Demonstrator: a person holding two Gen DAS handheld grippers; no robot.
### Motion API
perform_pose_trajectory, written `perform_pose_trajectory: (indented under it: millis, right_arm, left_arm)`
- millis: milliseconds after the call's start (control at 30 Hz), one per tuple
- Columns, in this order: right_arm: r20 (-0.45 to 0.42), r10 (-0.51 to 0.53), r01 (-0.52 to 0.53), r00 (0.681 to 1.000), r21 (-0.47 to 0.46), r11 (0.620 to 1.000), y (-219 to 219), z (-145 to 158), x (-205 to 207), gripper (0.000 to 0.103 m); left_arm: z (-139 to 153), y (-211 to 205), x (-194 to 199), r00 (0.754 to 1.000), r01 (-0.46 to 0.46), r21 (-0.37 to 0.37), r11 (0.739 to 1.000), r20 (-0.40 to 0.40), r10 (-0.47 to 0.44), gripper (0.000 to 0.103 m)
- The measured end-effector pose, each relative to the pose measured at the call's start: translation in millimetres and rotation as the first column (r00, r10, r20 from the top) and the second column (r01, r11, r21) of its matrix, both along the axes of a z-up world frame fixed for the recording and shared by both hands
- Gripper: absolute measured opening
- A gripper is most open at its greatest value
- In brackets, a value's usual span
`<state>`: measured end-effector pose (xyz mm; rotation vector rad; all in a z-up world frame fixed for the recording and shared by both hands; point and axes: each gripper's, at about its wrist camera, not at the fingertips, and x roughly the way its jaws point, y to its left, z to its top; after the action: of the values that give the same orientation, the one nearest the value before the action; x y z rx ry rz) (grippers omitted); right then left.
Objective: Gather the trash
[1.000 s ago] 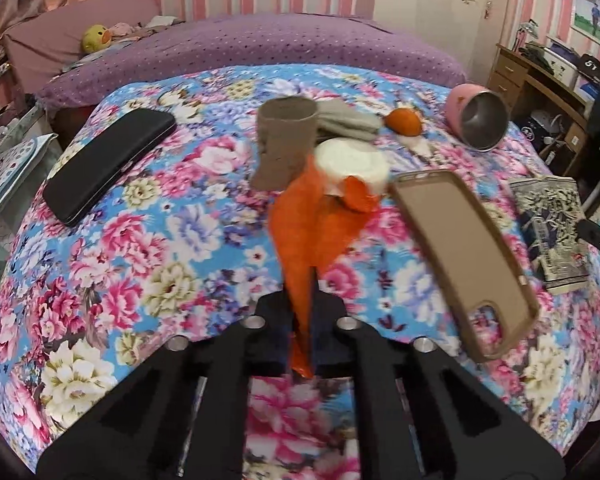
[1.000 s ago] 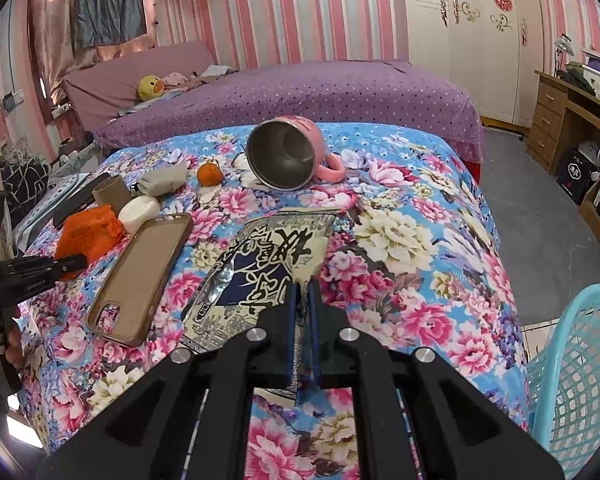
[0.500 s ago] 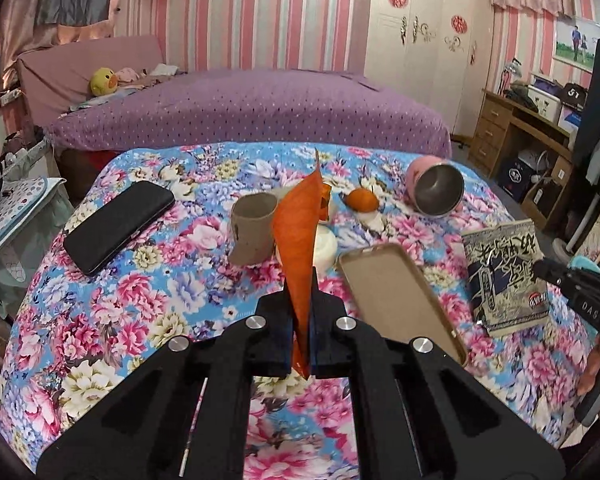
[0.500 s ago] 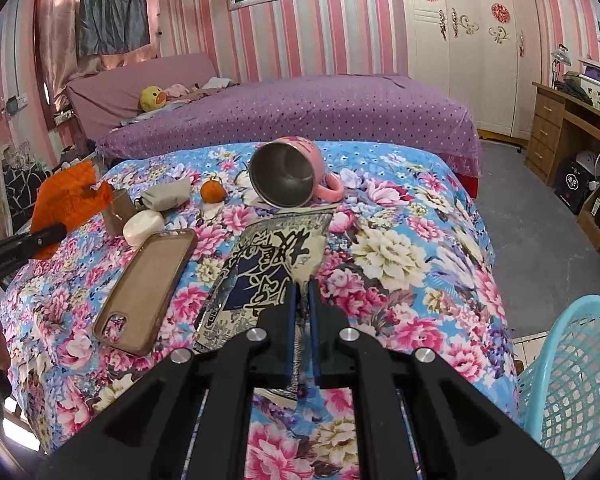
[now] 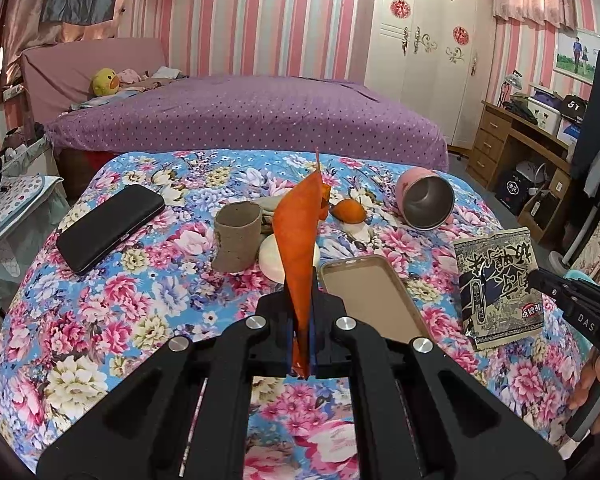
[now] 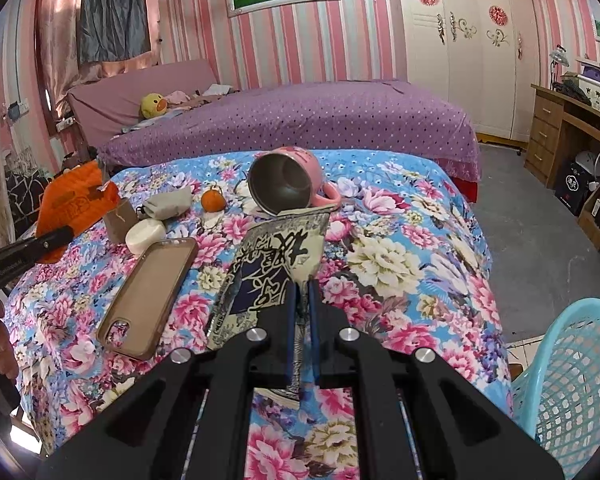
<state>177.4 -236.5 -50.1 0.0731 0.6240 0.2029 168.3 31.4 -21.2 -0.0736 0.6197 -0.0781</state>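
My left gripper (image 5: 301, 320) is shut on an orange wrapper (image 5: 300, 236) and holds it upright above the floral bedspread (image 5: 100, 320). The wrapper also shows in the right wrist view (image 6: 74, 204), lifted at the left. My right gripper (image 6: 301, 320) is shut on a blue-and-cream printed snack packet (image 6: 272, 272) and holds its near edge, raised off the bedspread. The packet shows in the left wrist view (image 5: 496, 284) at the right, held by the right gripper (image 5: 540, 280).
On the bedspread lie a black phone (image 5: 108, 226), a cardboard tube (image 5: 236, 240), a white round soap (image 6: 145, 234), a brown phone case (image 6: 150, 292), an orange fruit (image 6: 213, 200) and a tipped pink mug (image 6: 288, 180). A turquoise mesh basket (image 6: 568, 376) stands at the lower right.
My left gripper has lifted the orange wrapper off the bedspread and drawn back. My right gripper has raised the packet's near edge.
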Motion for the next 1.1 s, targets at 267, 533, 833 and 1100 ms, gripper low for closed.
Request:
perform_pose_trajectory:
  millis: [267,533,833,1100]
  right_arm:
    - [0.027,-0.019,0.019,0.999,0.001,1.0,-13,11,-13,0.007]
    - [0.057,-0.034,0.034,0.998,0.007,0.999,-33,24,-28,0.007]
    - [0.088,-0.079,0.081,0.993,-0.013,0.997,-78,38,-50,0.006]
    - [0.11,-0.214,0.22,0.971,-0.046,0.974,-155,49,-80,0.006]
  left_arm:
    - [4,-5,-5,1.0,-0.007,-0.014,1.0,0.016,0.008,0.003]
    - [8,-22,-13,0.999,0.017,-0.027,0.999,0.046,-0.016,0.003]
    - [9,-80,-16,0.996,0.086,-0.032,0.996,0.043,-0.085,0.003]
    - [6,-178,-23,0.971,0.235,-0.058,0.97,0.055,-0.232,0.003]
